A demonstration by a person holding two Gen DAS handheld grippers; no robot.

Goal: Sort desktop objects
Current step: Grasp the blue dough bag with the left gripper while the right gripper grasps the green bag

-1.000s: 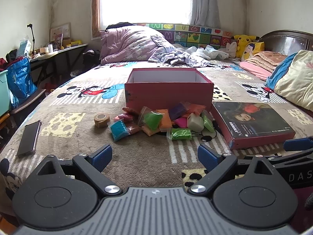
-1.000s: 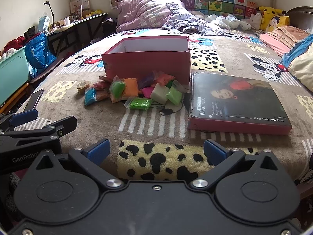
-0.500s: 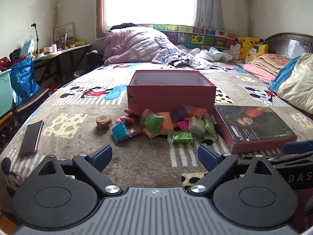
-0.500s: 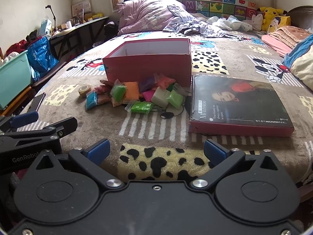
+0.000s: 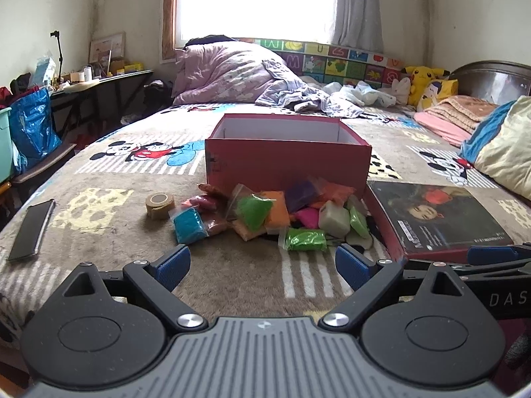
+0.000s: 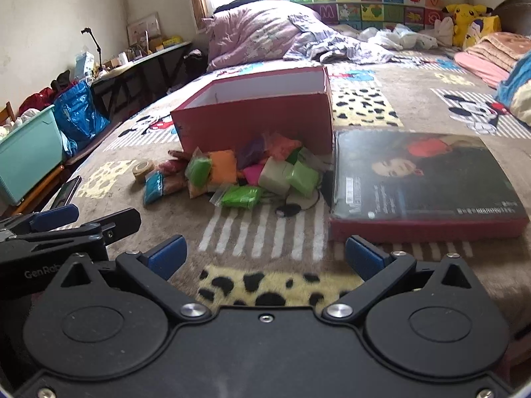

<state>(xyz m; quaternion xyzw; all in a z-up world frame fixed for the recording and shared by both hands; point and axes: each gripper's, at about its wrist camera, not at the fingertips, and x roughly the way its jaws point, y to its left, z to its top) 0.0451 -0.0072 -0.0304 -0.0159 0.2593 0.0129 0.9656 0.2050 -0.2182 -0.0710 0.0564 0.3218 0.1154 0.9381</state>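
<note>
Both claws [image 5: 262,263] level (spread wide).

We hold our left gripper [image 5: 262,262] level and low, its jaws spread wide with nothing between them, the blue pads [image 5: 174,263] facing each other across the gap. Our right gripper [image 6: 264,255] sits the same way, jaws parted and empty, blue pads [image 6: 363,257] turned inward. The two tools are side by side: from the left wrist view the right gripper's black body and blue tip show at the right edge, and from the right wrist view the left one shows at the left edge.
</note>
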